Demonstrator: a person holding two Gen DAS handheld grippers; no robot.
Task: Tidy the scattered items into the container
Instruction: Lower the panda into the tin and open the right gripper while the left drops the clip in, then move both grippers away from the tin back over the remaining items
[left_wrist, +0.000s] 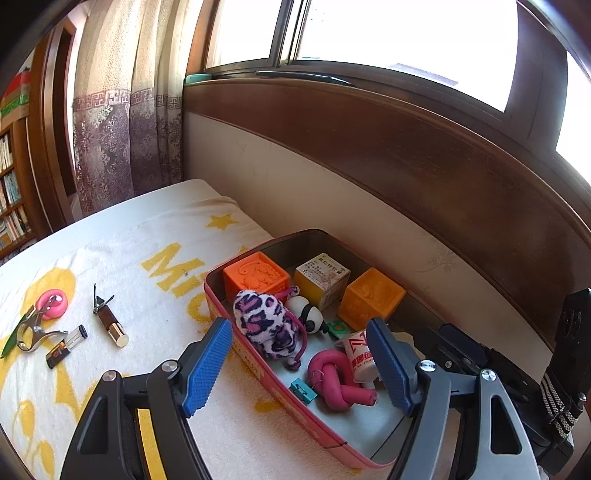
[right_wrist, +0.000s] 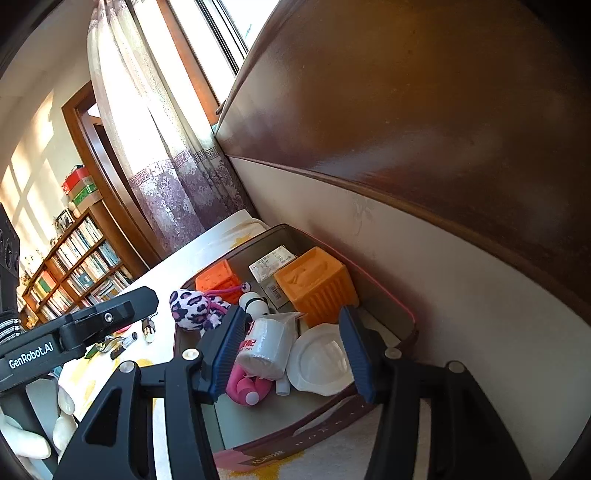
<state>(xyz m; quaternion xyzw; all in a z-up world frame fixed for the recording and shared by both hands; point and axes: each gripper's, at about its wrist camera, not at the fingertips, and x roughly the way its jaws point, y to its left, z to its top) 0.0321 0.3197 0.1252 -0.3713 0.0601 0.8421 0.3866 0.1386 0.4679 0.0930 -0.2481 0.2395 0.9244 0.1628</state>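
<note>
- "GenRobot.AI", white lettering, on the black handheld gripper body (right_wrist: 74, 332) at left of the right wrist view.
- Yellow letters "Mi", remainder hidden, on the white-and-yellow towel (left_wrist: 173, 266).
- Small carton's print: illegible.

Pink tin (left_wrist: 218, 295) open, holding orange blocks (left_wrist: 255, 278), leopard plush (left_wrist: 264, 319); lipstick (left_wrist: 110, 325), pink ring (left_wrist: 51, 304) outside on towel.

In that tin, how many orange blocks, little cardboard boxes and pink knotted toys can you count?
Orange blocks: 2
Cardboard box: 1
Pink knotted toy: 1
Total: 4
</note>
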